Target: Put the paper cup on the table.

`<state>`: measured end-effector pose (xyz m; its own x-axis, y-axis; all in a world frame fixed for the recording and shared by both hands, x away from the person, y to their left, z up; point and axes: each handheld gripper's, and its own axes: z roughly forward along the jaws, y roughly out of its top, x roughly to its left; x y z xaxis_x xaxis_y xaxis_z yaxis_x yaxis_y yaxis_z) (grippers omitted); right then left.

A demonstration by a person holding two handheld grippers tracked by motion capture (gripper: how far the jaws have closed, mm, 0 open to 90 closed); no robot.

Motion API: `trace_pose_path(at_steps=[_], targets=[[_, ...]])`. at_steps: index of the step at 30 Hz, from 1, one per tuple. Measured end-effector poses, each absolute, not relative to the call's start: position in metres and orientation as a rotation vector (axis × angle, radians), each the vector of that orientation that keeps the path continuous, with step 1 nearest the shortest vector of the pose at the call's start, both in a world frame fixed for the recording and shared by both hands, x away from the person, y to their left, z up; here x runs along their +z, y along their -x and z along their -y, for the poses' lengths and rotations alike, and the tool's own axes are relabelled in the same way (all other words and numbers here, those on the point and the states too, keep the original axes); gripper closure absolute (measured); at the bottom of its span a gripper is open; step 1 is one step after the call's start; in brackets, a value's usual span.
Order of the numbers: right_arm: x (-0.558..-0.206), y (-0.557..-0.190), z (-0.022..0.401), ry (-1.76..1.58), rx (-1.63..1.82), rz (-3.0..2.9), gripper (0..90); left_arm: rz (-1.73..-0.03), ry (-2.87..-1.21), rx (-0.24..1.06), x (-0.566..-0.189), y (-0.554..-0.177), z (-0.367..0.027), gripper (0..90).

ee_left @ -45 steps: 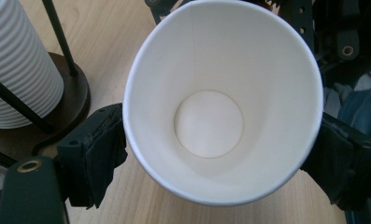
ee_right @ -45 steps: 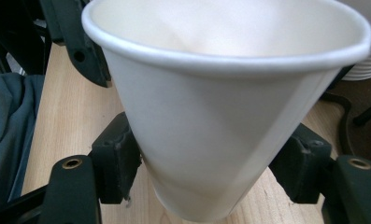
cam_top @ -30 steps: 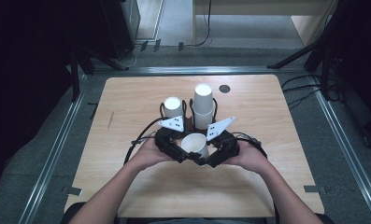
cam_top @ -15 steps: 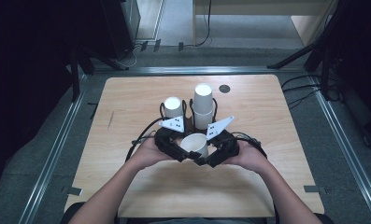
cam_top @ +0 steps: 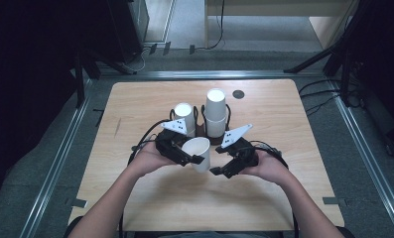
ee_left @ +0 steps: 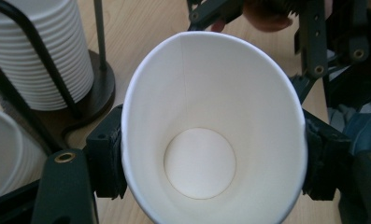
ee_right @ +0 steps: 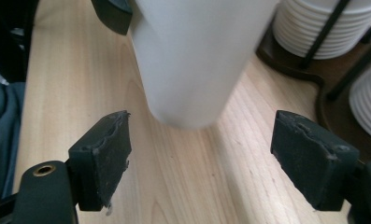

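The left tongs [cam_top: 193, 157] clamp a paper cup [cam_top: 198, 152] above the tabletop [cam_top: 284, 114] while the right tongs [cam_top: 219, 171], just opened, stand apart beside it; squeezing harder could crush the thin wall.

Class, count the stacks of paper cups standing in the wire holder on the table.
2: the shorter stack on the holder's left, the taller stack on its right. A separate single cup sits in the left gripper.

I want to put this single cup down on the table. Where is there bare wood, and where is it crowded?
Bare wood lies along the table's left edge, its right side past the right tool, and the near strip. Crowded: the middle, around the cup stacks, the held cup and the left tool.
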<state>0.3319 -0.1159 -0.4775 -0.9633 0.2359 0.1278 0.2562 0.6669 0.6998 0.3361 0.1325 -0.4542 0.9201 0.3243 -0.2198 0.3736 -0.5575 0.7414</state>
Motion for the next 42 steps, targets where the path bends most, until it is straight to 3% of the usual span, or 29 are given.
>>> trace_pose_path(at_steps=[17, 42], targets=[[-0.476, -0.332, 0.134, 0.488, -1.176, 2.919, 19.0, -0.518, -2.295, -0.084, -0.457, -0.338, -0.149, 26.1], [-0.48, -0.349, 0.144, 0.546, -1.184, 2.9, 19.0, -0.659, -2.255, -0.012, -0.455, -0.339, -0.196, 25.8]])
